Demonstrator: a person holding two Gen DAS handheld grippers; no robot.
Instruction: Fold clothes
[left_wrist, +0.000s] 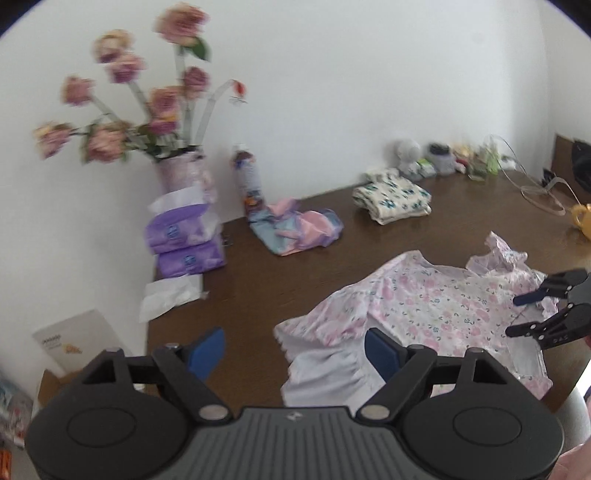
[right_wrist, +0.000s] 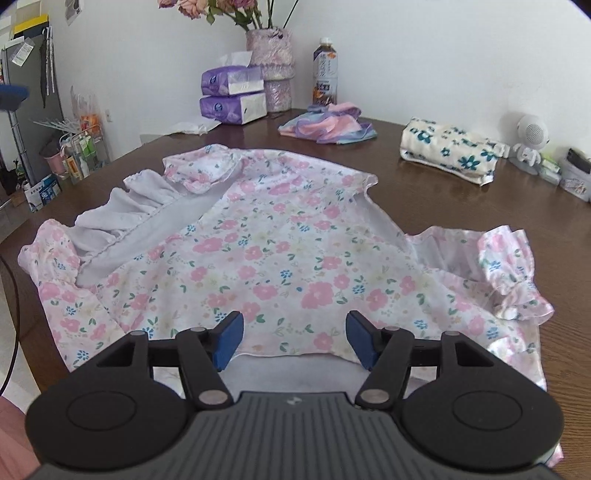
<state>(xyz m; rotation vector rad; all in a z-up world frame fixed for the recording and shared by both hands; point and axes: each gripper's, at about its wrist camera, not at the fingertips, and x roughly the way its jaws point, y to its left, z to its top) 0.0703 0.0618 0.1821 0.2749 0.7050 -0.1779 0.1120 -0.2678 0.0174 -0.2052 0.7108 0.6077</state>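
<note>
Floral garment (right_wrist: 280, 266) spread on brown table (right_wrist: 461, 206), unfolded, white lining showing at 9 o'clock; right gripper (right_wrist: 294, 338) wide open above near hem, holding nothing; left gripper (left_wrist: 294, 350) wide open, empty, garment at its 2 o'clock

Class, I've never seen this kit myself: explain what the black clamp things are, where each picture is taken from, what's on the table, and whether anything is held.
Each black clamp is a hand-held two-finger gripper carrying a fisheye camera that looks along its fingers. One picture comes from the left gripper, the other from the right gripper. Both stand open and hold nothing. On the brown table lies a pink floral dress, spread out, not yet folded. Behind it lie a folded blue-flowered cloth, a crumpled pastel garment, purple tissue packs, a drink bottle and a vase of roses.
</note>
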